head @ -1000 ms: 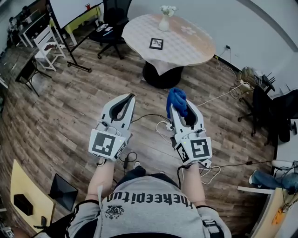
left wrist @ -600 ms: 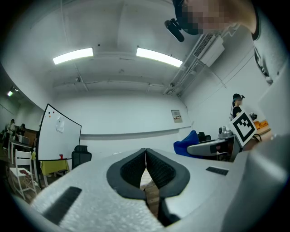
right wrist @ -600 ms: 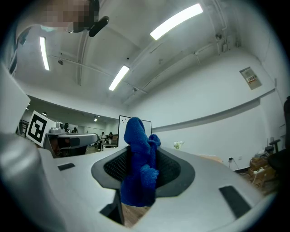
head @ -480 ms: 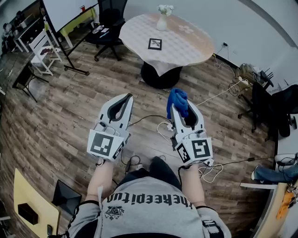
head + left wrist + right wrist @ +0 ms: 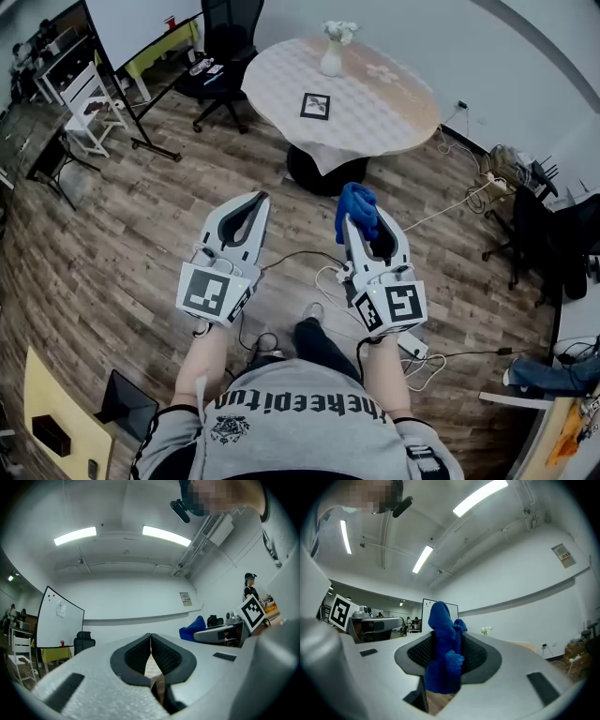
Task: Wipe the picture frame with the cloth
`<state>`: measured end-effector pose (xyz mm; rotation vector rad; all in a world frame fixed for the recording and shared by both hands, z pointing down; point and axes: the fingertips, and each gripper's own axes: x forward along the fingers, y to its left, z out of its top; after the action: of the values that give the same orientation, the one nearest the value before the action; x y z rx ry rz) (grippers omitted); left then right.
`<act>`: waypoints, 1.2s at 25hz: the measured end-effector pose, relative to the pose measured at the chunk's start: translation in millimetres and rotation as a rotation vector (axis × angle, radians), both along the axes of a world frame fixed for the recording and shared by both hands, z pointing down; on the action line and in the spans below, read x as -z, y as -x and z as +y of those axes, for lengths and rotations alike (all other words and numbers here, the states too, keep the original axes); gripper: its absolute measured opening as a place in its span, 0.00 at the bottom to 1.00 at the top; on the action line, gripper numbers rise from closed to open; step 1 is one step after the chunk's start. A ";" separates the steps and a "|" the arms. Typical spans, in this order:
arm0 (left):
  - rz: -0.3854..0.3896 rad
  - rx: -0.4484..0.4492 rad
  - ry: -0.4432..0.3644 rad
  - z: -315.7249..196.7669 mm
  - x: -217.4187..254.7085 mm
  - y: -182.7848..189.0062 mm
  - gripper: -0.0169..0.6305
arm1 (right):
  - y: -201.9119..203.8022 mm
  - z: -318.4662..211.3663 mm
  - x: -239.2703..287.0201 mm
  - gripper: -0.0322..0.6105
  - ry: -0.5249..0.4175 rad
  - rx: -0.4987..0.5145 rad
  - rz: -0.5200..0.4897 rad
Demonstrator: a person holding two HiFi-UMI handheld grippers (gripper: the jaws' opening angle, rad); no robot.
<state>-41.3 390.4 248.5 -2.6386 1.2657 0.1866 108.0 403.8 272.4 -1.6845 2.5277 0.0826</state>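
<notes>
Just right of the middle of the head view, the right gripper [image 5: 364,221] is pinching a blue cloth [image 5: 357,206]. The cloth bunches up past the jaw tips toward the top of the frame. The right gripper view shows the same hold: the right gripper [image 5: 446,641] has its dark ribbed pads closed on the cloth [image 5: 442,665], which rises above the tips and also hangs down between the jaws. The left gripper [image 5: 259,198] sits left of centre in the head view, level with the right one and apart from it. In its own view the left gripper [image 5: 151,638] has its jaws pressed together at the tips with nothing between them. Both grippers hang over a wooden floor [image 5: 141,234], where cables [image 5: 323,267] trail near the lower middle of the frame. The picture frame [image 5: 315,106] lies flat on a round table [image 5: 412,120] in the upper middle of the head view, well apart from both grippers and from the cloth. A white vase of flowers [image 5: 332,54] stands on the table near its far edge, above the picture frame. A dark office chair [image 5: 221,42] stands at the upper left of the table, and a white chair [image 5: 89,105] is near the left edge.
</notes>
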 end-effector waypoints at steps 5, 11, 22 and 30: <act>0.004 0.028 -0.016 -49.2 8.6 -20.3 0.05 | -18.1 -55.0 9.8 0.28 -0.020 0.039 0.007; 0.005 0.051 -0.019 -97.3 11.6 -45.4 0.05 | -41.3 -106.4 13.9 0.28 -0.022 0.067 0.011; 0.004 0.084 -0.008 -147.6 5.4 -82.7 0.05 | -71.8 -165.4 6.7 0.28 -0.011 0.126 0.004; -0.007 0.108 0.008 -174.1 1.6 -72.7 0.05 | -61.7 -194.4 2.4 0.28 0.005 0.149 -0.004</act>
<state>31.4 216.3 246.9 -2.5663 1.4046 0.1559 169.7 209.4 270.0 -1.4906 2.6425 0.0608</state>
